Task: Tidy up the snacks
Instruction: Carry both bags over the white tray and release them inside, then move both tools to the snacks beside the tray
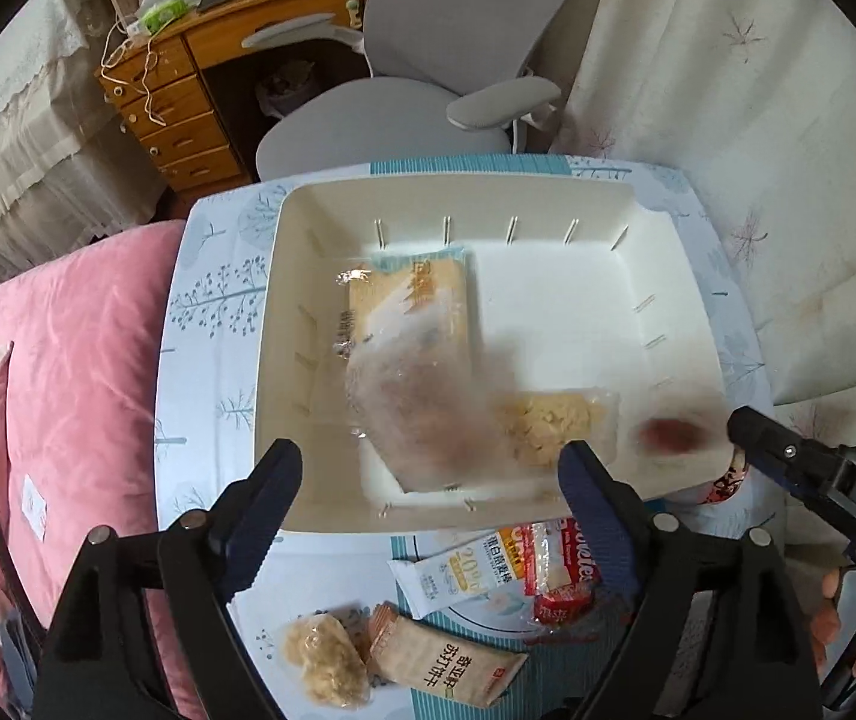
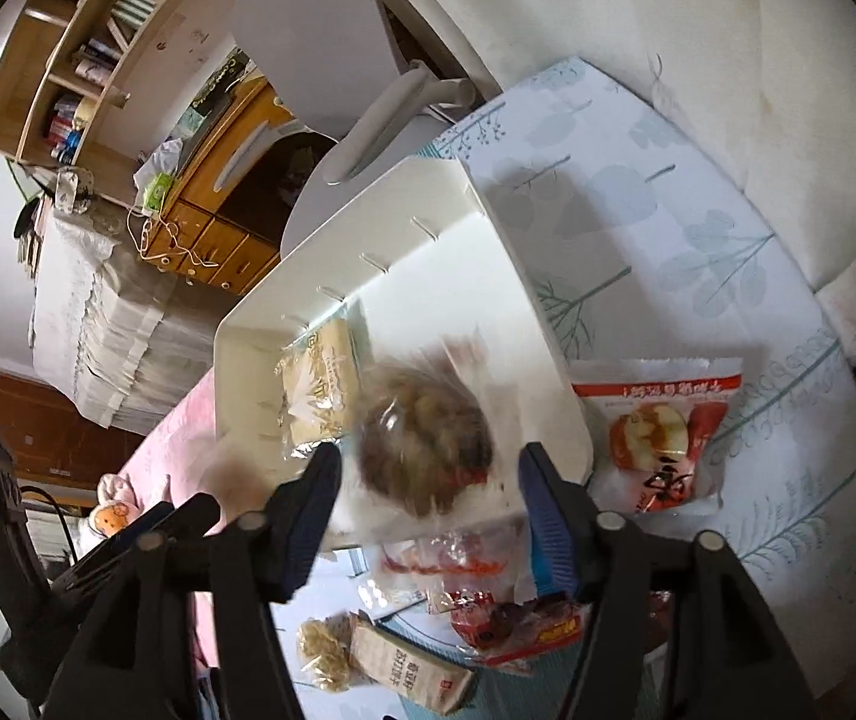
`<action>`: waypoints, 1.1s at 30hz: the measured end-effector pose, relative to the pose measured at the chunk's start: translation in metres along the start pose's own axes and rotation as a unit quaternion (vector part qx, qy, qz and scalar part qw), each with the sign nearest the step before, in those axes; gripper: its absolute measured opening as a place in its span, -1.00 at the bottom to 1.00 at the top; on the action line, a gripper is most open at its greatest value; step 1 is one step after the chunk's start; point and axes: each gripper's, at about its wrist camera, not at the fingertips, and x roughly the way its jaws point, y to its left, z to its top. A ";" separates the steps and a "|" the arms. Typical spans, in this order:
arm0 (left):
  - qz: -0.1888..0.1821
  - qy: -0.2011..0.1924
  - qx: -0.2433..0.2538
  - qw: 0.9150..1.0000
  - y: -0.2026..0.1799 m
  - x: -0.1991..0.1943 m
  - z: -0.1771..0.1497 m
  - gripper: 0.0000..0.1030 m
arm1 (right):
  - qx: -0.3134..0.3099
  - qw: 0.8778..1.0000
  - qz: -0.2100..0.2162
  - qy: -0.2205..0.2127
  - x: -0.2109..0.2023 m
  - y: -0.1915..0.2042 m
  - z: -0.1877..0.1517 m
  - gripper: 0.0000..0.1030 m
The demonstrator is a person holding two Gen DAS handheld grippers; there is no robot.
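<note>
On the leaf-print table (image 1: 212, 312) sits your white bin (image 1: 284, 360), holding a cracker pack (image 1: 410, 306) at its far left. Your left gripper (image 1: 428, 480) and right gripper (image 2: 428, 480) both stand spread, each with a blurred clear-wrapped snack (image 1: 416, 408) between the jaws, unpinched.

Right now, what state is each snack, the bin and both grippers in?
White bin: upright, partly filled.
Cracker pack: flat inside bin.
Clear-wrapped pastry: blurred, over the bin, unpinched.
Soda cracker packet: on table, outside.
Left gripper: open.
Right gripper: open.
</note>
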 end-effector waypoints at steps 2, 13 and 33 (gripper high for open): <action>-0.005 -0.002 -0.002 1.000 -0.001 -0.004 -0.003 0.68 | 0.001 1.000 0.002 0.000 -0.001 -0.001 0.000 0.23; 0.006 -0.008 -0.031 0.999 -0.005 -0.036 -0.034 0.68 | -0.017 1.000 0.020 -0.007 -0.028 -0.006 -0.010 0.22; 0.056 -0.043 -0.140 0.988 0.012 -0.102 -0.152 0.68 | -0.089 0.996 0.017 0.015 -0.075 -0.033 -0.058 0.23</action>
